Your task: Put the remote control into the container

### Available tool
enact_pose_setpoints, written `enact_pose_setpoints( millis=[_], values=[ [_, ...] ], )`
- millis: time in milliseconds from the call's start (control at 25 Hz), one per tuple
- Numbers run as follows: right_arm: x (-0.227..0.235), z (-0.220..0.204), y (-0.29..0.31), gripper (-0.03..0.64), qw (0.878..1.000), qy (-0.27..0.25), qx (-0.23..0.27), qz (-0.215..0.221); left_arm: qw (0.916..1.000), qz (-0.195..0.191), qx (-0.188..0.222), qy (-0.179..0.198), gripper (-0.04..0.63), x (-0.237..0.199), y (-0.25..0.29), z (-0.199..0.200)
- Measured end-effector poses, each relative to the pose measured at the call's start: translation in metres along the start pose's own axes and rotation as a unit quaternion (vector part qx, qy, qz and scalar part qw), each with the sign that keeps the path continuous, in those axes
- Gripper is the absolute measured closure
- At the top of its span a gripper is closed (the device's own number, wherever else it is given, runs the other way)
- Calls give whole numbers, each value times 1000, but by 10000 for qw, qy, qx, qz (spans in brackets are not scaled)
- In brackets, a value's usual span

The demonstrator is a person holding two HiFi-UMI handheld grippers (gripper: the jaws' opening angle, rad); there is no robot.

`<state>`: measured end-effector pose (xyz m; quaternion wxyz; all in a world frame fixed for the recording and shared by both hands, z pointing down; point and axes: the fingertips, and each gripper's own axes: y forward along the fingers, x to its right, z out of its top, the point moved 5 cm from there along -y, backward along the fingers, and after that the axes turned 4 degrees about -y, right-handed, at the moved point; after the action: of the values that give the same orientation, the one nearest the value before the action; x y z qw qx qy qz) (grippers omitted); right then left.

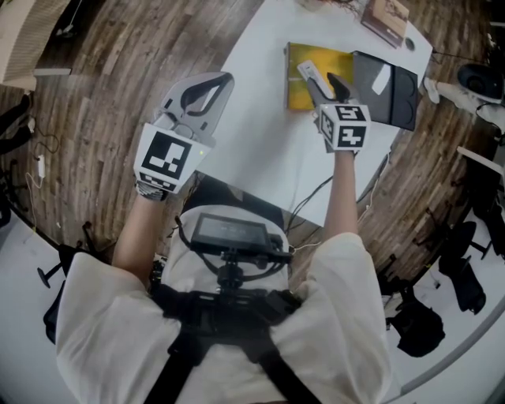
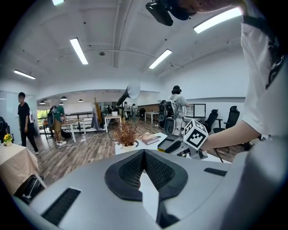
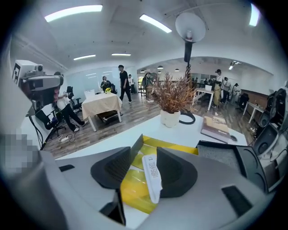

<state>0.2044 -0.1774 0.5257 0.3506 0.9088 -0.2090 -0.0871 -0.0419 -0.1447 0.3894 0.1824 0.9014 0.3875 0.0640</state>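
A white remote control (image 1: 308, 72) (image 3: 152, 177) lies lengthwise over the yellow inside of the open container (image 1: 304, 101) (image 3: 130, 191) on the white table (image 1: 260, 142). My right gripper (image 1: 322, 79) (image 3: 143, 157) reaches over the container with the remote between its jaws. The remote rests against the right pad, and a gap shows between it and the left pad. My left gripper (image 1: 227, 77) (image 2: 144, 152) hovers over the table's left edge, well away from the container. Its pads meet at the tips with nothing between them.
A black lid (image 1: 387, 91) (image 3: 229, 155) lies right of the container. A book (image 1: 385, 17) (image 3: 216, 128) and a potted dry plant (image 3: 171, 117) (image 2: 126, 143) stand at the table's far end. Office chairs, cables and several people are on the wooden floor around.
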Motion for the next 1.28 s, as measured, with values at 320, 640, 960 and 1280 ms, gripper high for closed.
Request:
enact_pose_setpoints(
  millis=[320,640,960,1280],
  values=[
    [-7,16,-36,463,9986,113,422,-297,9998,-37,137,150,584,1,-13,8],
    [-13,31,-76,515,9942,200,829,-650,9989,-134,345,294,584,3,-22,17],
    [-21,41,-125,606,9851,348,1266,-1109,9966,-312,611,463,584,12,-36,30],
    [-37,52,-178,611,9743,408,1659,-1468,9922,-479,929,686,584,21,-54,50]
  ],
)
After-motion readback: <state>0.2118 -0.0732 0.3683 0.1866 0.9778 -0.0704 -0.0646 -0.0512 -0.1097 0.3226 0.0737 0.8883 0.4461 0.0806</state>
